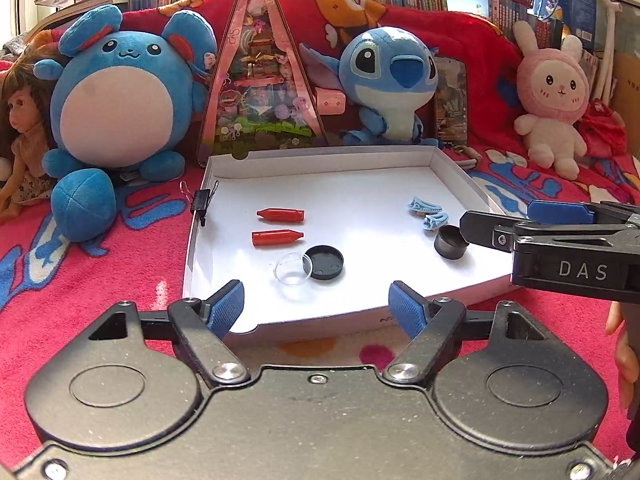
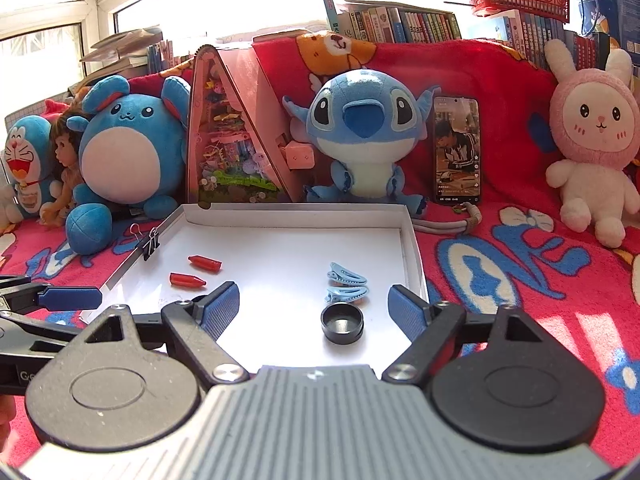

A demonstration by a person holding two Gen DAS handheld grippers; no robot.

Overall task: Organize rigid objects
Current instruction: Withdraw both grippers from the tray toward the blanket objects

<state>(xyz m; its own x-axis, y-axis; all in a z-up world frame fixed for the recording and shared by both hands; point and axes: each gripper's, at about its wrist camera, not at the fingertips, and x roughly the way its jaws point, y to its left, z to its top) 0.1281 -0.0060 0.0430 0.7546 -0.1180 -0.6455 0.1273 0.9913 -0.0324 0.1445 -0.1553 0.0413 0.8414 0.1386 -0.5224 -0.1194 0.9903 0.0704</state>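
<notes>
The jaws of the left gripper point(image 1: 316, 306) are standing wide apart and holding nothing, hovering over the near edge of the white tray point(image 1: 456, 168); the jaws of the right gripper point(image 2: 314, 306) are likewise spread open and empty, framing the black cup point(image 2: 342, 323) that is sitting upright at 6 o'clock in the right wrist view. In the left wrist view the right gripper is coming in from 3 o'clock, its fingertip hiding part of that cup's rim. Inside the tray, two red caps point(image 1: 280, 215) are lying side by side toward 9 o'clock, two light blue clips point(image 2: 346, 274) are resting just beside the cup toward 12 o'clock, and a black lid point(image 1: 326, 262) is lying flat, touching a clear dish point(image 1: 292, 274) that is hard to make out against the white. The lid and dish are hidden behind the left finger in the right wrist view. A black binder clip point(image 2: 151, 243) is gripping the tray's left wall. The tray is sitting on a red patterned blanket point(image 2: 520, 280), with plush toys point(image 2: 360, 128), a doll, a pink triangular playset point(image 1: 260, 80) and a phone point(image 2: 457, 150) lined up behind it. Bookshelves and a bright, washed-out window are filling the background.
</notes>
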